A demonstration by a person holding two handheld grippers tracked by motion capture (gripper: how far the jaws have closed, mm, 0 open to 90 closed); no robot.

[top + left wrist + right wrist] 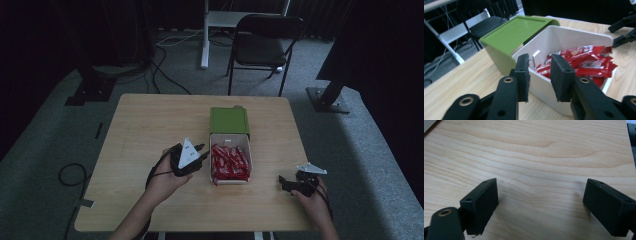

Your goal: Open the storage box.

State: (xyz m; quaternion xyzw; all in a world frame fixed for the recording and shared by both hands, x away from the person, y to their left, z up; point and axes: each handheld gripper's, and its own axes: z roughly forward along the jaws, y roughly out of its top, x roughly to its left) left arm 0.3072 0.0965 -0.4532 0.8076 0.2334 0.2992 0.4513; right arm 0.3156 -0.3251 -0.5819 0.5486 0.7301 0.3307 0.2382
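Overhead, a pale wooden bench (150, 130) carries a white box (246, 142) near its middle, packed with red candy wrappers (229, 162). A green lid (229, 120) sits at the far end of the box, tilted and overlapping its rim. In the left hand-held gripper view the lid (514, 32) leans over the box's far corner, and the red wrappers (584, 62) lie in a heap inside the white walls (564, 40).

The left hand-held gripper (201, 153), held in a hand (162, 180) that reaches in from the bottom edge, hovers just beside the box's left wall, its tips pointing toward the wrappers. Its jaws stand a little apart with nothing between them; in its own view (539, 75) the gap frames the box's near corner.

The right hand-held gripper (284, 183) rests on the bench well to the right of the box, near the front edge. Its jaws are spread wide (540, 205), with only bare wood grain between them. A dark folding chair (265, 40) stands on the floor beyond the bench.
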